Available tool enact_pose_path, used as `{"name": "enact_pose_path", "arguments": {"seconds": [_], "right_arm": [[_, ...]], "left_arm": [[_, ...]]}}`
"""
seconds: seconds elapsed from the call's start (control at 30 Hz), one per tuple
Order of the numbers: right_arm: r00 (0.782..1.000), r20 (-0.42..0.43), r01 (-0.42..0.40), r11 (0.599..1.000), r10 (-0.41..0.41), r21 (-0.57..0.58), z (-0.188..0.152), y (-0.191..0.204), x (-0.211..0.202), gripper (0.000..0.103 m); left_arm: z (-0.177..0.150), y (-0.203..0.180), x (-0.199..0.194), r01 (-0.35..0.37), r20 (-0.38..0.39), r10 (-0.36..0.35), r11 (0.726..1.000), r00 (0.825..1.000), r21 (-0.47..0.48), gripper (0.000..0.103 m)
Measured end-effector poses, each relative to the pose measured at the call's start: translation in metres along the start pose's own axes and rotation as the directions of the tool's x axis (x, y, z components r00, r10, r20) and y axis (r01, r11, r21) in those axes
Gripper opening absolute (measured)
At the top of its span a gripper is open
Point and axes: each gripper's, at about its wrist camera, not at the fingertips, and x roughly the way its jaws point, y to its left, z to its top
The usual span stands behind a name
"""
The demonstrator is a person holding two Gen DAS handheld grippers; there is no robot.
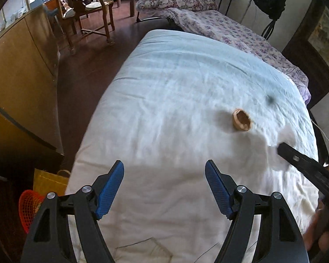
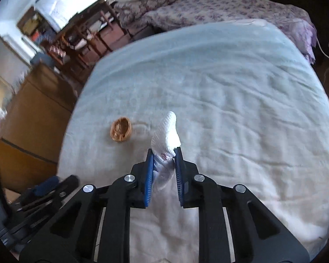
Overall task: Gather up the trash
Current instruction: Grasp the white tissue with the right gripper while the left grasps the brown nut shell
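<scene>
- Left wrist view: the left tool (image 1: 164, 188) is seen spread wide with nothing between its pads, above the white bedcover (image 1: 164, 87). A walnut shell half (image 1: 241, 121) is noted on the bedcover ahead and to the right of that tool, hollow side showing. An orange basket (image 1: 29, 206) is seen on the floor beside the bed, to the tool's left.
- Right wrist view: the right tool (image 2: 164, 151) is found pinching a crumpled white tissue (image 2: 166, 131); the walnut shell half (image 2: 120, 129) lies just left of the tissue.
- The tissue is judged light, soft and easily compressed, so any fold serves. The shell is judged light, rigid and brittle; it is best taken across its rim, gently.
</scene>
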Motion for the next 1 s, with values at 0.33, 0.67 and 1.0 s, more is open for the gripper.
{"name": "enact_pose_path", "arguments": {"seconds": [0.33,0.67,1.0], "right_arm": [[1.000,0.022,-0.002,0.998,0.001,0.063,0.005,-0.026,-0.016,0.020],[1.000,0.019,-0.006,0.997,0.005,0.073,0.007,-0.030,-0.010,0.020],[1.000,0.025,-0.007,0.998,0.006,0.061,0.005,-0.026,-0.011,0.020]], "left_arm": [[0.031,-0.070,0.025,0.005,0.042,-0.009,0.995,0.999,0.101,0.075],[0.044,-0.097,0.056,-0.016,0.046,0.010,0.991,0.999,0.136,0.037],[0.030,-0.071,0.038,0.084,0.030,-0.088,0.991,0.996,0.104,0.010]]}}
